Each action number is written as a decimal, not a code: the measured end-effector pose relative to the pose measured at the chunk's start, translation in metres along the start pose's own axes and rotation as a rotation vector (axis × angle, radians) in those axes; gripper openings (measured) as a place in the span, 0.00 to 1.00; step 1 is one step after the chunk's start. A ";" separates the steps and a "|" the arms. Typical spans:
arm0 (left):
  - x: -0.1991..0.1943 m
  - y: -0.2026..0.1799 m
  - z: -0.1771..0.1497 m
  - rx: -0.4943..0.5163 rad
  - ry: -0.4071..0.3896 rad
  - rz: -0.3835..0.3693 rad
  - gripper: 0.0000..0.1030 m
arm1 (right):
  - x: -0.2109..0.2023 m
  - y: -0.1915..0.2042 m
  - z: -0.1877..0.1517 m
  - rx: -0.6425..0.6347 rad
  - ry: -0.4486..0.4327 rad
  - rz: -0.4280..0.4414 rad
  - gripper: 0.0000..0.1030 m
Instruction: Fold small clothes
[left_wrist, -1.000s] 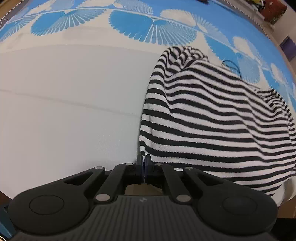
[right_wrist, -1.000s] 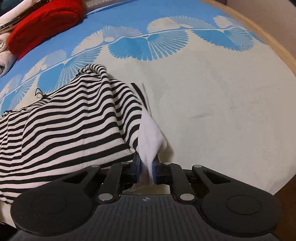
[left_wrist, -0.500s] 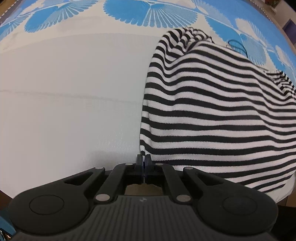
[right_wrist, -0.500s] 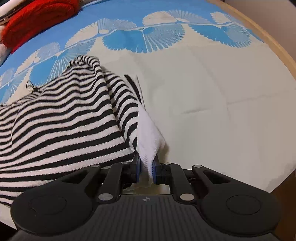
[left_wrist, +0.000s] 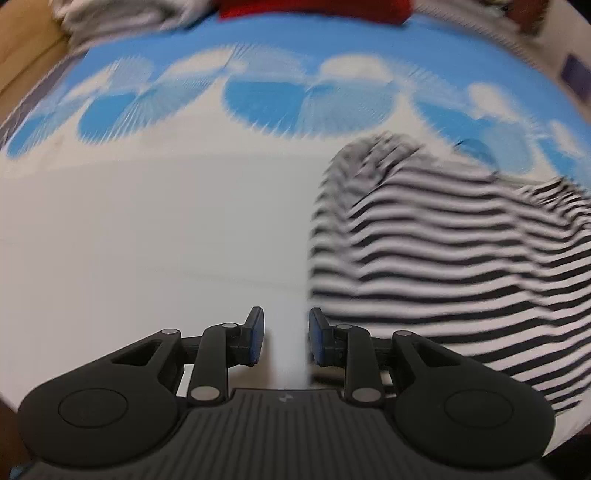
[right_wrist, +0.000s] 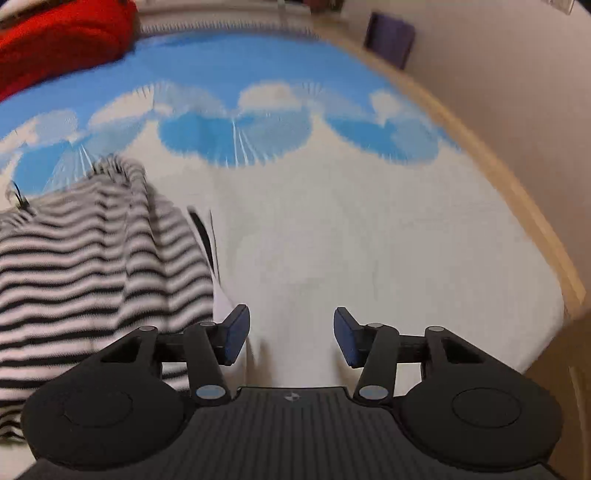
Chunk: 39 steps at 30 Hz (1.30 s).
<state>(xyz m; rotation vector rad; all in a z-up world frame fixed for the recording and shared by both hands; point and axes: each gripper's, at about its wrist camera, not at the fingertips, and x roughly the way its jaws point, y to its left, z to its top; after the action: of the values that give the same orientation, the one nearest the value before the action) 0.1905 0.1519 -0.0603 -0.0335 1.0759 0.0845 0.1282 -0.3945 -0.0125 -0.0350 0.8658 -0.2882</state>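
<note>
White cloth with a blue fan border (left_wrist: 147, 229) covers the table, both views smeared with motion. Nearest in, the left gripper (left_wrist: 286, 341) has just been opening, nothing between its blue pads now; a second ago it pinched the hem. The right gripper (right_wrist: 290, 334) has just been opening wider too, its white corner let go. The striped top (left_wrist: 461, 258) lies beside both, folded over. That fold looks placed. Far back, a red garment (right_wrist: 59, 40) waits.
</note>
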 end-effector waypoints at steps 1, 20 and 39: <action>-0.004 -0.006 0.002 0.022 -0.024 -0.023 0.28 | -0.005 -0.001 0.002 0.015 -0.030 0.041 0.50; 0.036 -0.053 -0.014 0.202 0.157 -0.027 0.49 | 0.045 0.046 -0.025 -0.224 0.282 0.225 0.54; 0.028 -0.015 0.040 -0.251 0.025 -0.144 0.51 | 0.033 0.027 0.032 0.030 -0.019 0.204 0.55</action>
<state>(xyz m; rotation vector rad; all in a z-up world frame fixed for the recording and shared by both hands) 0.2401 0.1415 -0.0660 -0.3381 1.0799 0.0892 0.1791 -0.3800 -0.0205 0.0777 0.8392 -0.1094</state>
